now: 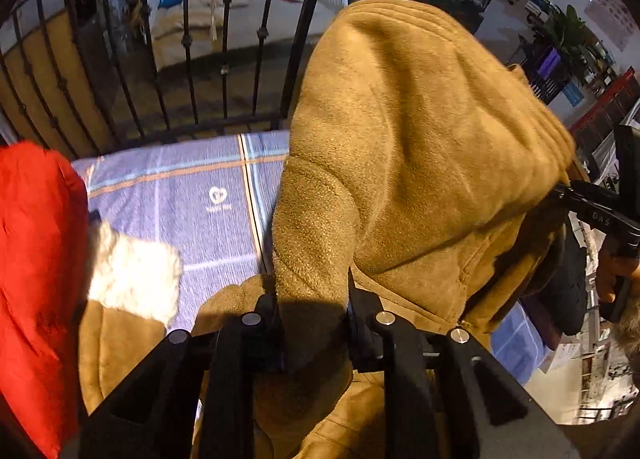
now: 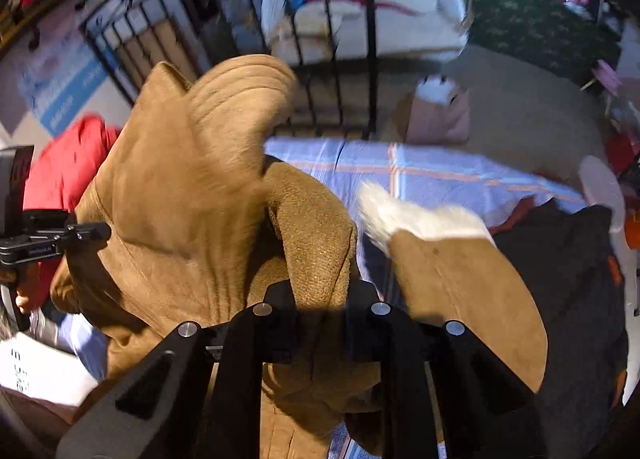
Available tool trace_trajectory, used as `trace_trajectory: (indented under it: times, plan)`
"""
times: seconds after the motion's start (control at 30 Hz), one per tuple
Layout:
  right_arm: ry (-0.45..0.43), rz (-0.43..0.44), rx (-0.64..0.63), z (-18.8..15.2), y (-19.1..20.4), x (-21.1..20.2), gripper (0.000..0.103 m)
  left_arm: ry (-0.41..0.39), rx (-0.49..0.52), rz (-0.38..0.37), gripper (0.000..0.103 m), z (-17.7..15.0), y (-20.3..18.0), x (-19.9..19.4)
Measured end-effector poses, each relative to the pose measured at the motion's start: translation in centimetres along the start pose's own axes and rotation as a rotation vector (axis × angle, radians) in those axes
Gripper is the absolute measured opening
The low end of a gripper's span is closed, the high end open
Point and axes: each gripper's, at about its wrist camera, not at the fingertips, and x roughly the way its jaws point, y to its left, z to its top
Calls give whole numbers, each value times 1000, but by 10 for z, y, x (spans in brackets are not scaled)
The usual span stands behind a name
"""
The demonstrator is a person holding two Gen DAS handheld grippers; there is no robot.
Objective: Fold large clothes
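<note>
A large tan suede coat (image 1: 420, 139) with white fleece cuffs (image 1: 132, 275) is held up above the bed. My left gripper (image 1: 314, 307) is shut on a thick fold of the tan coat. My right gripper (image 2: 320, 295) is shut on another fold of the same coat (image 2: 188, 187). The coat bulges up between the two grippers. One sleeve with a white cuff (image 2: 416, 215) hangs to the right in the right wrist view. The right gripper shows at the right edge of the left wrist view (image 1: 600, 211). The left gripper shows at the left edge of the right wrist view (image 2: 52, 239).
A bed with a blue plaid sheet (image 1: 200, 195) lies under the coat. A red garment (image 1: 36, 279) lies at its left side, a dark garment (image 2: 568, 279) at its right. A black iron bed rail (image 1: 224, 59) stands at the far edge.
</note>
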Motion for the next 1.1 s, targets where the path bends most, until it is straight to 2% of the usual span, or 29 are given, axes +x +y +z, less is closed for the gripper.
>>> trace_trajectory:
  times: [0.03, 0.07, 0.1, 0.13, 0.17, 0.2, 0.27, 0.33, 0.37, 0.4, 0.47, 0.53, 0.6, 0.73, 0.83, 0.9, 0.93, 1.0, 1.1]
  plan:
    - [-26, -34, -24, 10, 0, -4, 16, -24, 6, 25, 21, 9, -1, 2]
    - [-52, -57, -39, 17, 3, -4, 17, -34, 0, 54, 27, 20, -1, 11]
    - [-63, -53, -23, 26, 0, 3, 22, -24, -4, 89, 33, 30, -1, 26]
    - [-45, -33, 14, 35, -6, 16, 27, -7, -1, 132, 43, 40, -3, 45]
    - [-9, -24, 49, 42, -11, 34, 45, 29, -20, 165, 46, 48, 2, 65]
    - [8, -48, 79, 46, -14, 49, 61, 56, -50, 161, 46, 54, 9, 81]
    - [1, -101, 122, 51, -19, 72, 73, 70, -93, 191, 49, 61, 18, 101]
    - [43, -235, 173, 49, -31, 84, 73, 88, -113, 254, 57, 62, 23, 102]
    - [34, -272, 203, 47, -34, 82, 73, 72, -127, 253, 58, 58, 25, 93]
    - [15, -285, 227, 42, -38, 75, 73, 50, -141, 226, 60, 53, 29, 80]
    - [15, -343, 249, 27, -47, 63, 74, 19, -160, 166, 80, 31, 30, 56]
    - [44, -399, 277, 9, -59, 53, 74, 50, -137, 97, 81, 1, 22, 42]
    - [74, -426, 308, -6, -71, 45, 74, 145, -64, 53, 81, -33, 7, 45]
    - [103, -431, 354, -15, -89, 41, 74, 286, 138, 66, 81, -101, -34, 63]
    - [124, -387, 324, -5, -80, 57, 74, 369, 86, -2, 81, -132, -45, 74]
    - [168, -383, 262, -7, -60, 75, 74, 427, 41, 20, 81, -148, -42, 87]
    - [196, -408, 217, -7, -49, 88, 74, 441, 26, 33, 81, -153, -41, 91]
    - [258, -517, 118, -3, -32, 120, 74, 453, 1, 31, 81, -158, -38, 91]
    - [354, -620, 62, -5, -30, 159, 74, 442, 4, 47, 81, -160, -34, 82]
